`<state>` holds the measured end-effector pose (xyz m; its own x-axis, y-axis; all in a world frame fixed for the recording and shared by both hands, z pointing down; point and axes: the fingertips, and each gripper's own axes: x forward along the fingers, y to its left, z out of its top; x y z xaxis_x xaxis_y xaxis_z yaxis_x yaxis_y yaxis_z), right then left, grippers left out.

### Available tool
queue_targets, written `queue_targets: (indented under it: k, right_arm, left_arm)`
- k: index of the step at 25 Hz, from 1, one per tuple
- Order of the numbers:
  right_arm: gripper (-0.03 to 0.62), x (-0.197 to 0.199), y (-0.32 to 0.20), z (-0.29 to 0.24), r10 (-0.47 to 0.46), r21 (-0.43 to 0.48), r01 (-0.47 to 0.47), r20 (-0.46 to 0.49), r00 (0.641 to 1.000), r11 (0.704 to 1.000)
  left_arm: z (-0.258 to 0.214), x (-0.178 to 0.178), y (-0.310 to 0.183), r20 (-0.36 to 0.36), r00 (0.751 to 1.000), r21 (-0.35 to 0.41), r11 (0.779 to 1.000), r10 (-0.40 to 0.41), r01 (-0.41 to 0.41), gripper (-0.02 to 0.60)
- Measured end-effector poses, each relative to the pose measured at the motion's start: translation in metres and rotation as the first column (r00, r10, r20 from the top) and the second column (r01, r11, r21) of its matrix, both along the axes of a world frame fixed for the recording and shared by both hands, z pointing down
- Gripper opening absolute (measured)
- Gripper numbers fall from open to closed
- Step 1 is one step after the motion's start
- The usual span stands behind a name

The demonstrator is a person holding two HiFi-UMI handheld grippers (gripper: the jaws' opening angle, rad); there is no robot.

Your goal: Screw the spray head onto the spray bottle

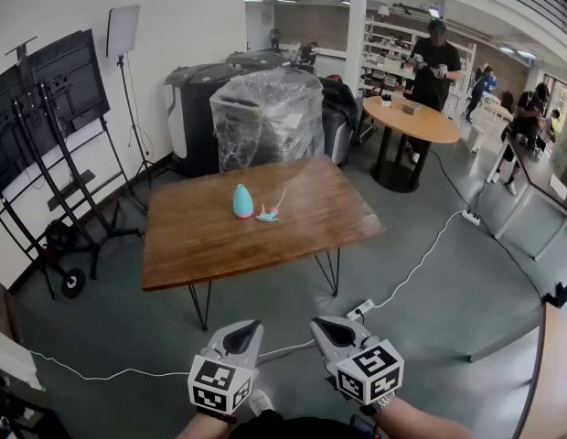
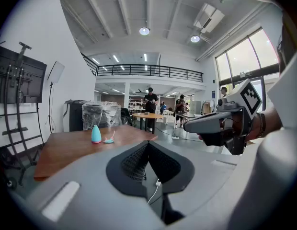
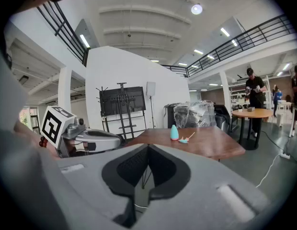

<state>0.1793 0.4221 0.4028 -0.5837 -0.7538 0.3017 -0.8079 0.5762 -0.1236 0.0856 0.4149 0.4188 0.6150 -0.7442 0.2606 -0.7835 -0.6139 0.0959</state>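
The spray bottle (image 1: pixel 242 201) stands mid-frame on the tabletop (image 1: pixel 210 245), with the spray head (image 1: pixel 271 213) lying just to its right. The left gripper (image 1: pixel 248 327) and right gripper (image 1: pixel 320 326) sit side by side at bottom centre, well below the tabletop.

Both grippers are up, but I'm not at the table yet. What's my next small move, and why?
Probably step toward the brown wooden table, opening both jaws on the way. The small teal spray bottle stands upright there with the teal spray head lying just beside it. Both are well beyond the left gripper and right gripper, which are shut and empty.
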Motion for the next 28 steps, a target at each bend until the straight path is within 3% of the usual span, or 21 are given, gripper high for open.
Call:
queue_targets:
  k: [7,14,23,28]
  right_arm:
    - [-0.009,-0.066,-0.088,-0.008,0.003,0.007,-0.002,-0.035,0.999,1.0]
    - [-0.009,-0.089,-0.147,0.007,-0.006,-0.031,0.005,-0.061,0.998,1.0]
    - [-0.008,-0.084,-0.214,0.043,-0.032,-0.093,0.026,-0.064,0.997,0.995]
    - [-0.009,-0.073,-0.273,0.068,-0.05,-0.141,0.045,-0.031,0.998,0.989]
  left_arm:
    - [-0.003,-0.066,-0.074,0.049,0.997,0.012,0.998,0.059,-0.06,0.019]
    - [0.003,-0.098,-0.116,0.076,0.994,0.013,0.996,0.082,-0.083,0.052]
    - [0.028,-0.099,-0.185,0.186,0.975,-0.002,0.993,0.119,-0.121,0.106]
    - [0.06,-0.082,-0.249,0.233,0.963,-0.066,0.99,0.138,-0.126,0.135]
